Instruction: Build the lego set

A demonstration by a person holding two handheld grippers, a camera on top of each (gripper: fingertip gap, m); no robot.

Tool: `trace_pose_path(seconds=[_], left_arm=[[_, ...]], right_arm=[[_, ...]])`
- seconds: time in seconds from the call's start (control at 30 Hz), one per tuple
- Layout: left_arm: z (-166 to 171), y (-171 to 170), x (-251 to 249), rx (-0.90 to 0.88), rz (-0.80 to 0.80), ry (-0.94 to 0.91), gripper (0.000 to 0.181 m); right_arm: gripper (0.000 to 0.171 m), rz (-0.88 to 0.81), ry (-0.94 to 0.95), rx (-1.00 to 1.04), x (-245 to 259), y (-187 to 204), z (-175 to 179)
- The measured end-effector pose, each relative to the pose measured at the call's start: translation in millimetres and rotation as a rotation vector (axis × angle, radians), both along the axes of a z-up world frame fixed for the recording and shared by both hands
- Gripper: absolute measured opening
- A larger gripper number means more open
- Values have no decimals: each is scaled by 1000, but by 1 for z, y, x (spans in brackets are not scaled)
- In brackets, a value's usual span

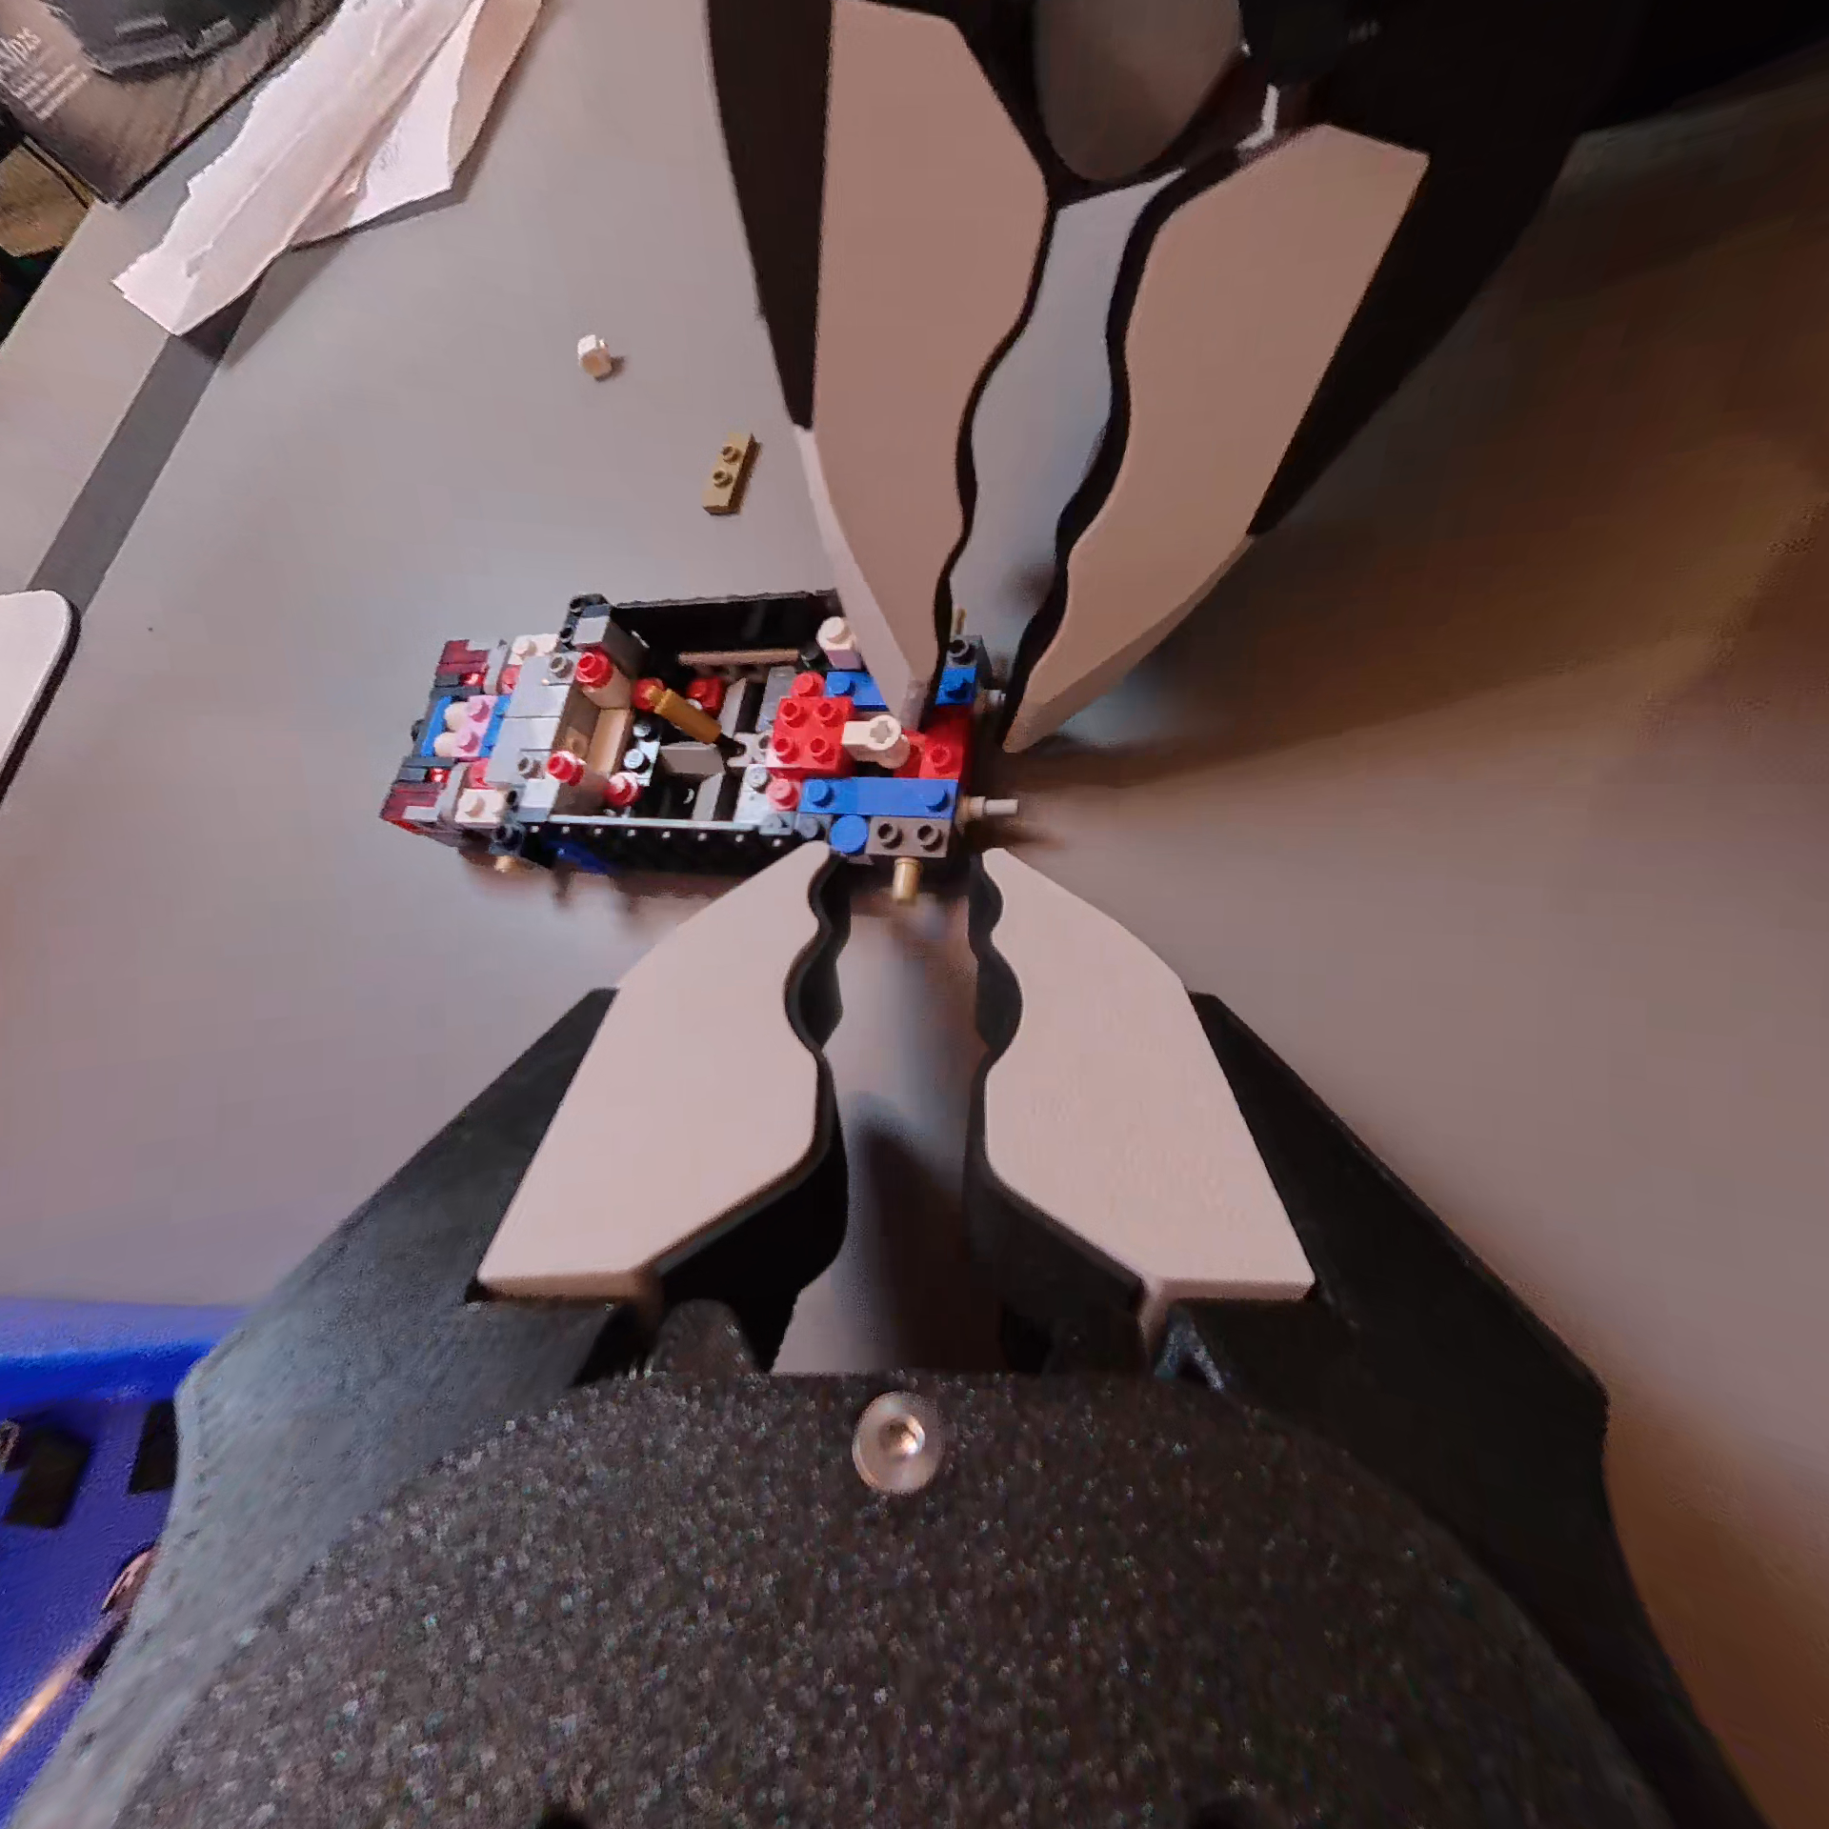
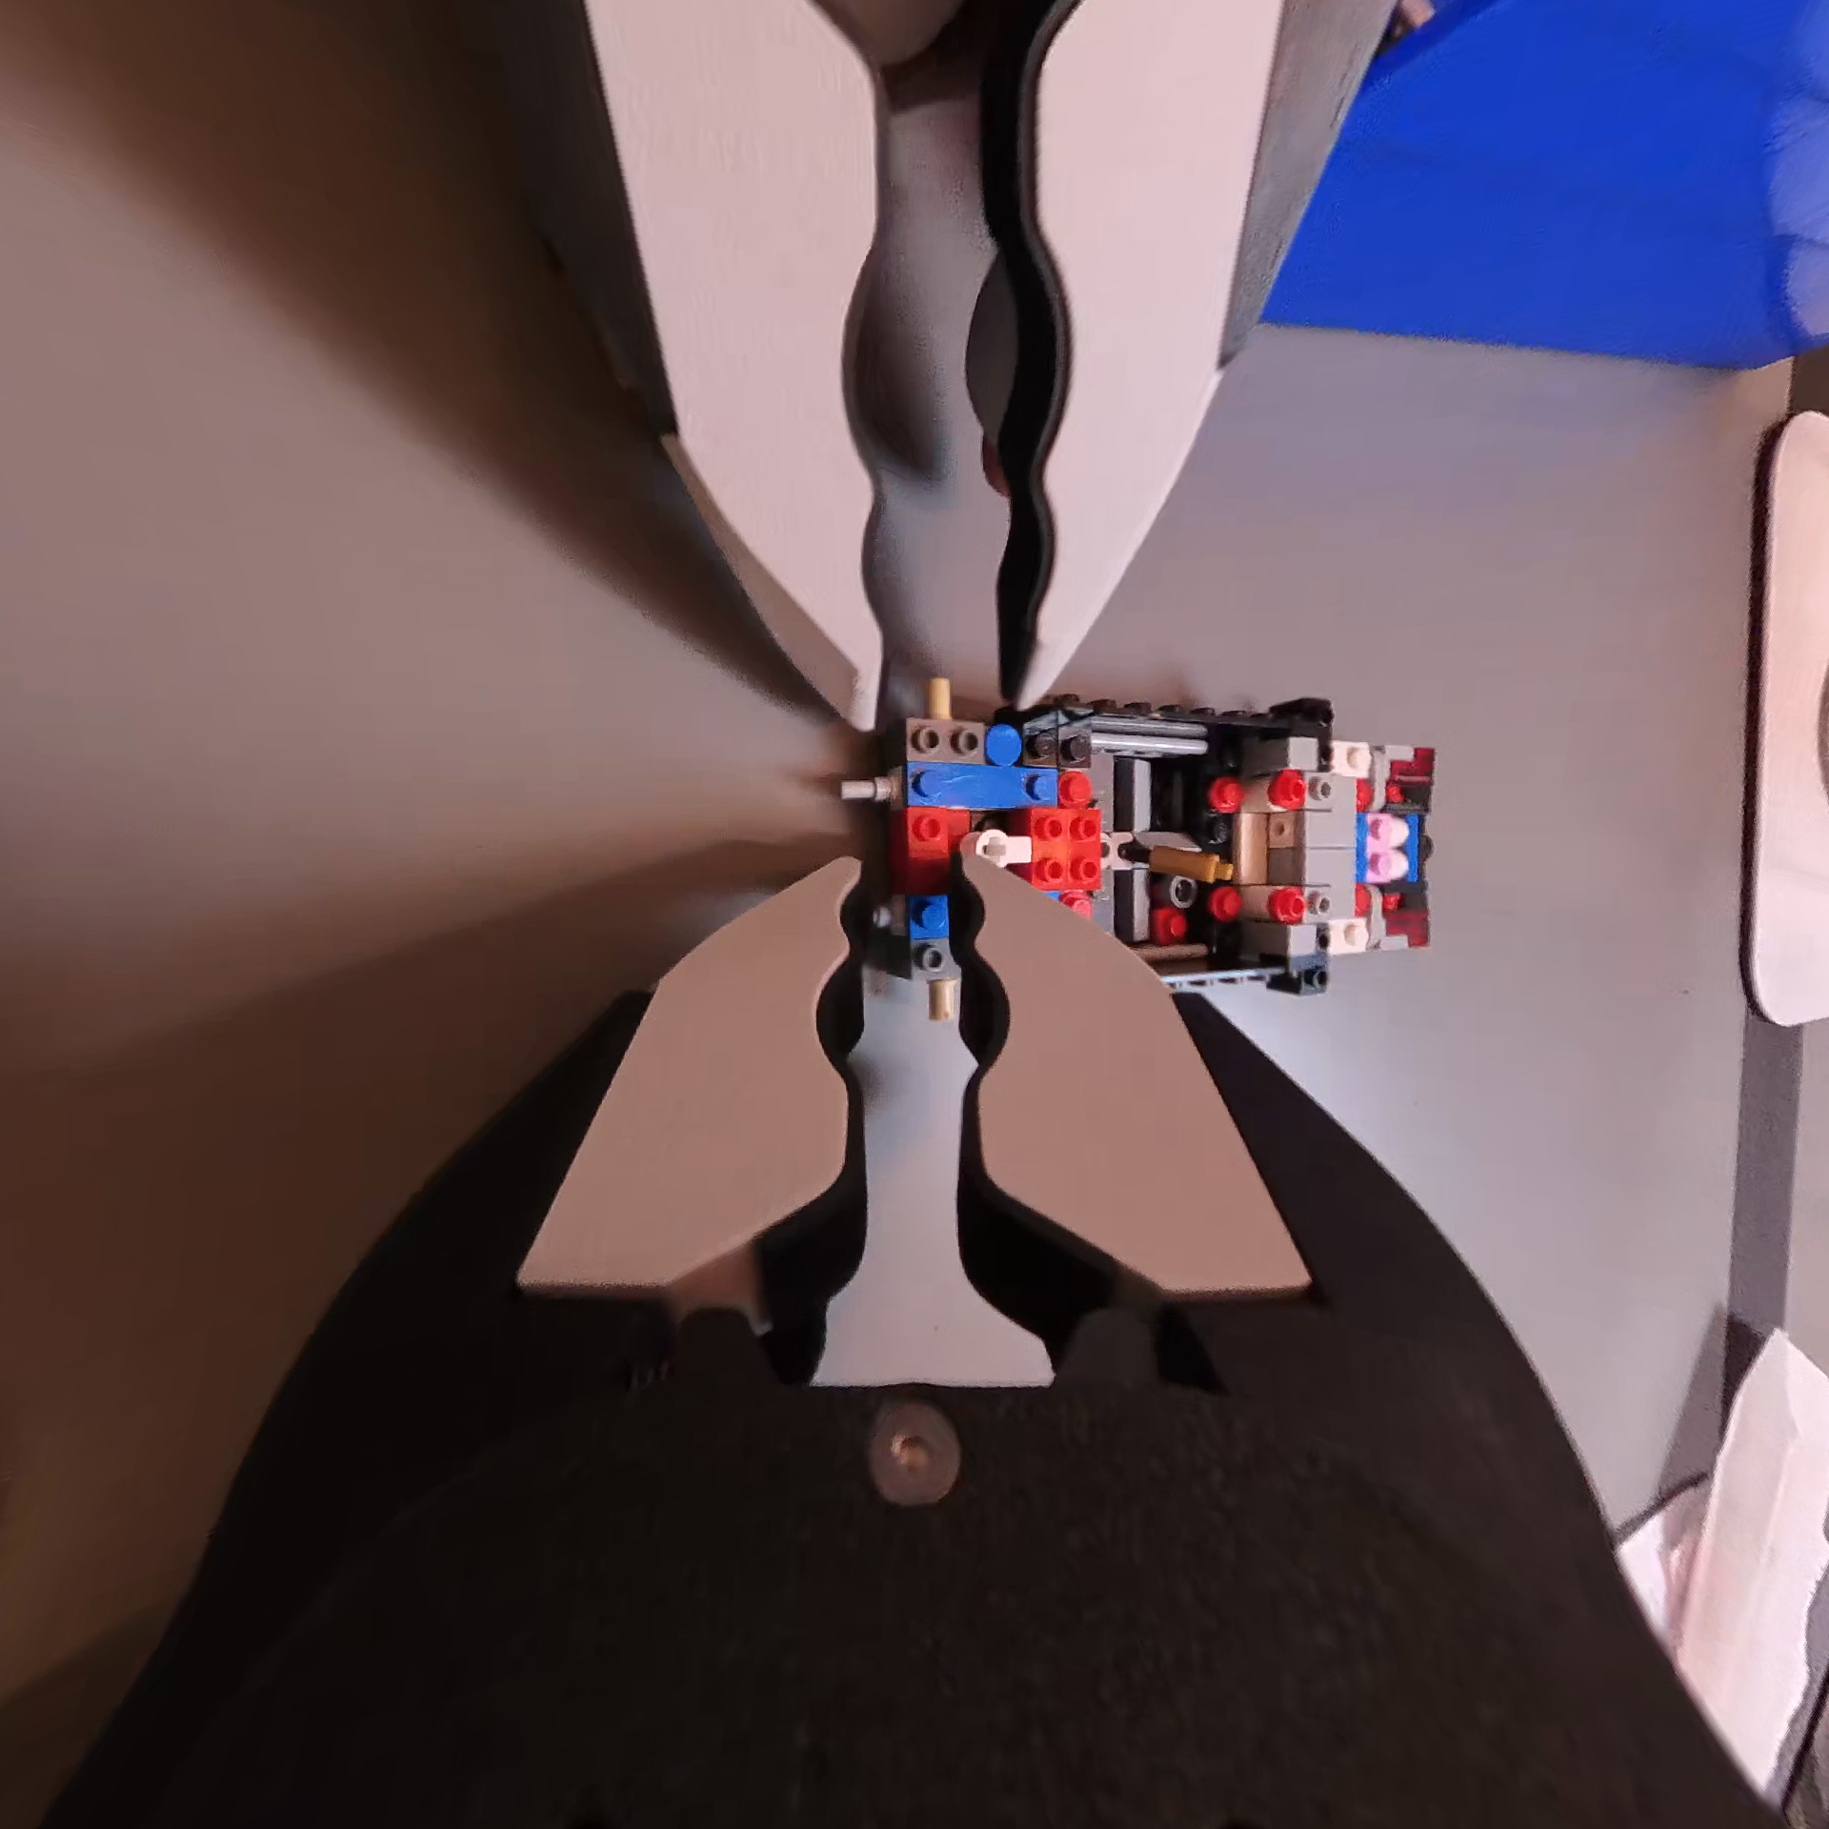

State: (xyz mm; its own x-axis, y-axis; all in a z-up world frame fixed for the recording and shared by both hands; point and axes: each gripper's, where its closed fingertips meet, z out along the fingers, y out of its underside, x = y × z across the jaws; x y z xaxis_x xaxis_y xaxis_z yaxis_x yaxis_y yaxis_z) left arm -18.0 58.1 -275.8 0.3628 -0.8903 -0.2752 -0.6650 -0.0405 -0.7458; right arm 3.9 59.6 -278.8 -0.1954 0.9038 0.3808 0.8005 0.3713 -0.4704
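No legible text, brand, number or sign in either wrist view. Pale lettering runs along the dark box (image 1: 59,69) at the top-left corner of the left wrist view, too blurred and small to make out; faint marks on the white paper sheet (image 1: 317,148) beside it are likewise unreadable. Bricks of the lego build (image 1: 693,732) carry no printed characters that can be resolved, and the white paper (image 2: 1742,1524) at the right edge of the right wrist view shows no discernible writing.
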Motion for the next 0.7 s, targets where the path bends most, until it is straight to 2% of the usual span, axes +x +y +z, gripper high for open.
trace_pose_path(seconds=[0.37, 0.7], left_arm=[[-3, 0, 3, 1, -15, 15, 8], [-3, 2, -1, 3, 10, 16, 20]], right_arm=[[12, 31, -215, -85, 3, 4, 0], [7, 56, -123, -79, -4, 5, 0]])
